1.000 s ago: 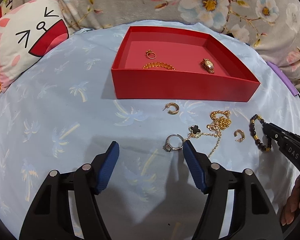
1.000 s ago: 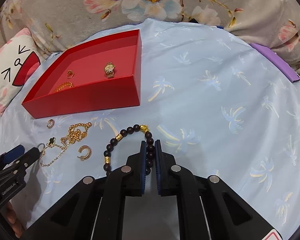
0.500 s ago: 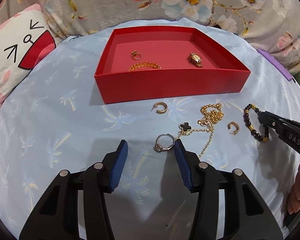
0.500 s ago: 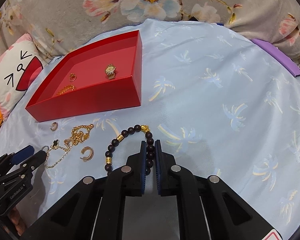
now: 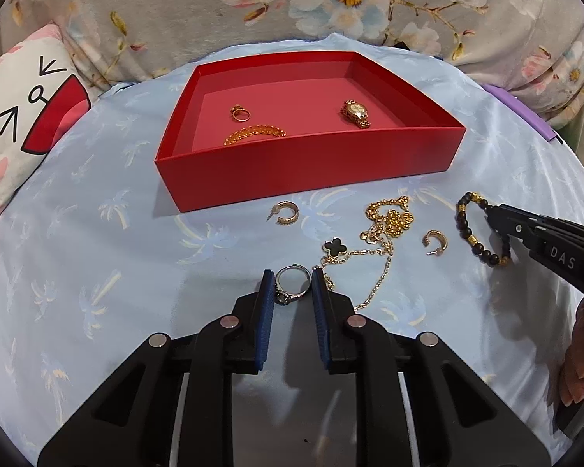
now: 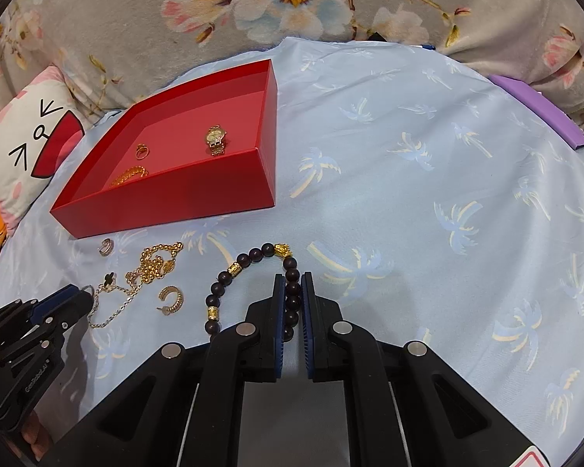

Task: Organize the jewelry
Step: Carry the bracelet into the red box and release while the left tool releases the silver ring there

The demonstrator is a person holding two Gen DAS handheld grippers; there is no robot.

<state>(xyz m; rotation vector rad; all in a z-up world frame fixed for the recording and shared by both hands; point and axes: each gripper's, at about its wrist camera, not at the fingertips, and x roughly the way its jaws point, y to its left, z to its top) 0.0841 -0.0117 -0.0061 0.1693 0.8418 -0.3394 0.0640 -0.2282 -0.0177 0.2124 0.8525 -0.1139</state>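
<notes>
My left gripper (image 5: 292, 286) has closed around a silver ring (image 5: 291, 283) lying on the blue cloth; the blue pads touch its sides. My right gripper (image 6: 292, 292) is shut on a dark bead bracelet (image 6: 249, 272) with gold beads, still resting on the cloth; it also shows in the left wrist view (image 5: 477, 233). The red box (image 5: 303, 163) holds a gold ring (image 5: 240, 113), a gold chain bracelet (image 5: 255, 134) and a gold watch (image 5: 356, 113). In front of it lie two gold hoop earrings (image 5: 286, 213) (image 5: 435, 242) and a gold necklace with a black clover (image 5: 370, 243).
A cat-face pillow (image 5: 19, 116) lies at the far left. Floral fabric (image 5: 331, 7) rises behind the box. A purple object (image 5: 519, 111) lies at the cloth's right edge. Open blue cloth (image 6: 447, 194) stretches right of the box.
My left gripper moved forward and right and narrowed from wide open onto the silver ring. My right gripper stayed shut on the bead bracelet, hardly moving.
</notes>
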